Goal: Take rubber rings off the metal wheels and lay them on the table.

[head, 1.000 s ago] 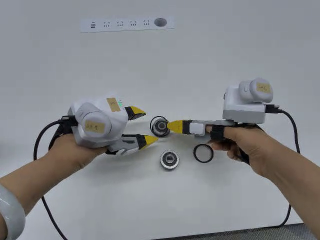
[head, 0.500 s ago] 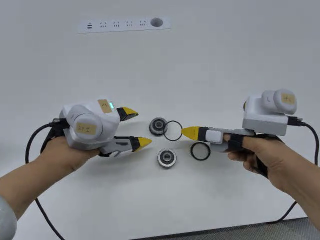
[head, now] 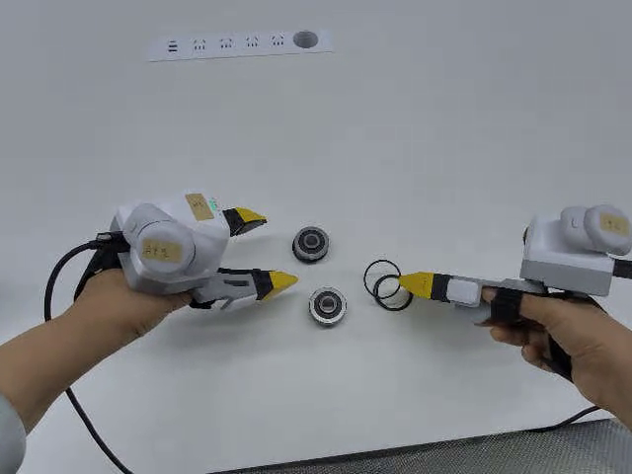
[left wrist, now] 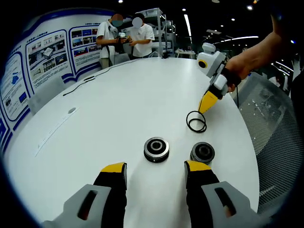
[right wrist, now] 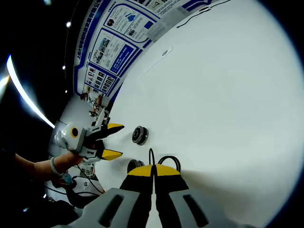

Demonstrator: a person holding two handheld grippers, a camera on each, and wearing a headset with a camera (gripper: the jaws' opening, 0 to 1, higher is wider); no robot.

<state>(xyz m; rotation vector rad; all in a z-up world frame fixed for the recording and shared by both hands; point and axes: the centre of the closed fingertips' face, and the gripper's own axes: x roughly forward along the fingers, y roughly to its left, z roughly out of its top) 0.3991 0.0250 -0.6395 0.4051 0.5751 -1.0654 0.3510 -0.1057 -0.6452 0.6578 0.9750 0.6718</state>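
Observation:
Two metal wheels stand on the white table, one farther (head: 311, 244) (left wrist: 156, 149) (right wrist: 139, 135) and one nearer (head: 328, 305) (left wrist: 203, 152). My left gripper (head: 265, 249) (left wrist: 154, 167) is open just left of them, with nothing between its yellow tips. My right gripper (head: 405, 284) (right wrist: 153, 170) (left wrist: 207, 103) is shut on a thin black rubber ring (head: 380, 274) (right wrist: 151, 156). That ring overlaps a second rubber ring (head: 394, 294) (right wrist: 169, 161) lying flat on the table, right of the wheels.
A white power strip (head: 237, 44) lies at the far side of the table. A black cable (head: 57, 286) trails from the left gripper. The table's front edge (head: 415, 449) is close below the hands. Two people (left wrist: 124, 33) stand at the far end.
My right gripper has drawn the rubber ring rightward, away from the far wheel, until it overlaps the ring lying on the table. The left gripper stays open in place.

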